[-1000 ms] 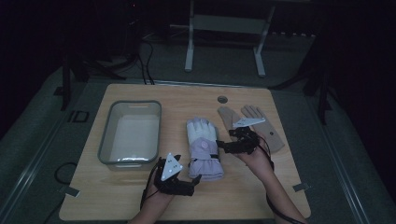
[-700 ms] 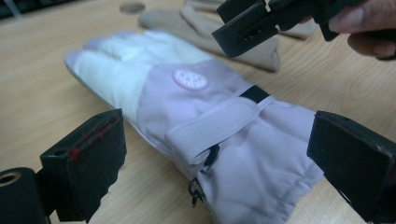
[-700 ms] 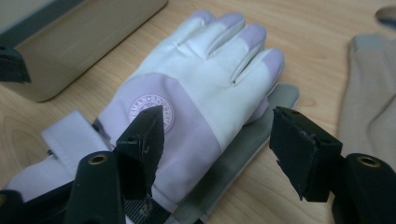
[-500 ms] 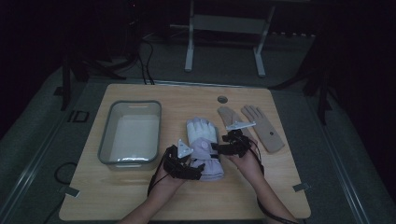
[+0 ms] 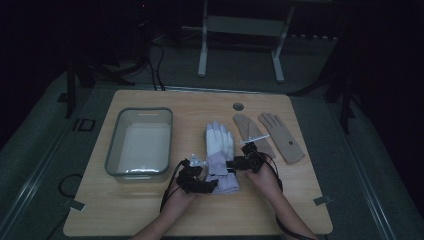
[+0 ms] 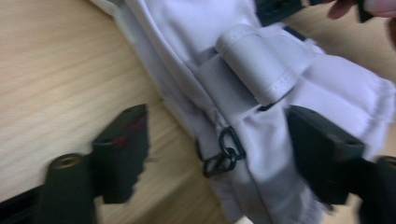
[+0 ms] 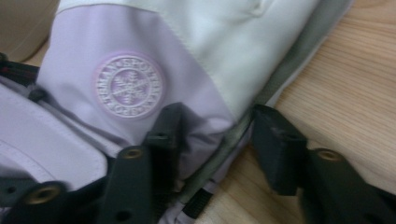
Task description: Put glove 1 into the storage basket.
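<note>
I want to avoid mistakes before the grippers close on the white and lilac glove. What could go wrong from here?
1. The left gripper has been closing astride the cuff edge of the white and lilac glove; it could catch the small black clip rather than cloth.
2. The right gripper, also closing, spans only the glove's side seam, so its hold may be thin and slip.
3. A lift could drag the glove against the tan gloves nearby.

Four gloves: two pale ones point(image 5: 219, 150) stacked at centre, two tan ones point(image 5: 281, 136) at 2 o'clock. One bin point(image 5: 140, 143) at 9 o'clock. Two grippers: left point(image 5: 207, 186), right point(image 5: 233, 163).
</note>
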{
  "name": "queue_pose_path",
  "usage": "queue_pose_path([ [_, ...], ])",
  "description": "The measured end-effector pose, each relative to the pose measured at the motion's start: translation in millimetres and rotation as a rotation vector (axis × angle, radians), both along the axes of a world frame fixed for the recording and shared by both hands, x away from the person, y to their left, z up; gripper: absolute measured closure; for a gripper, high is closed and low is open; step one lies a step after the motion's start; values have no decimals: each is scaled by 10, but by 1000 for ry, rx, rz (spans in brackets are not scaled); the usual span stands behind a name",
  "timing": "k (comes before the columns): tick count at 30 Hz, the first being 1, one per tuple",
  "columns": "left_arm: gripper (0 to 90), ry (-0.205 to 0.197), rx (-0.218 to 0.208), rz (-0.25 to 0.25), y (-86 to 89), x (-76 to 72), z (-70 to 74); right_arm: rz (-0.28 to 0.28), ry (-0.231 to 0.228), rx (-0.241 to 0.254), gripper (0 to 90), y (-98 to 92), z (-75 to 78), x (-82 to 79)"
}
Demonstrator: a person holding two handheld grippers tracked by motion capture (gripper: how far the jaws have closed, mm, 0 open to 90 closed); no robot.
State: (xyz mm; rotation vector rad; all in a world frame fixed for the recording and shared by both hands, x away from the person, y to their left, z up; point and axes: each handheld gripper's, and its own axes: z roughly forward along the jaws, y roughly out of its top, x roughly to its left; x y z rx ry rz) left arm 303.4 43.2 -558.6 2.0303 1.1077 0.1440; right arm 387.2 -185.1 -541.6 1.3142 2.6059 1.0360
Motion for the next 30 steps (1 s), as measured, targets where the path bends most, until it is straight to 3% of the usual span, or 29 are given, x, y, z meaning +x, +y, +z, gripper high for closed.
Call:
queue_pose_path([
  [2,387,12,-12,-20,3,8,-3,15,-11,-20,623,38,7,-17],
  [3,437,49,-38,-45,11,33,-12,22,-16,-39,663,63,21,-26],
  [5,496,71,-49,-56,27,51,-11,27,-21,-51,694,80,30,-31],
  [10,685,58,-35,-61,17,28,38,11,-48,-60,784,104,60,-74],
  [13,719,48,-28,-65,2,13,67,8,-53,-59,803,101,84,-83],
  [20,737,50,-55,-65,21,7,173,16,-56,-55,816,85,179,-92],
  [30,742,-5,-68,-70,108,29,495,9,-129,7,820,58,538,-130],
])
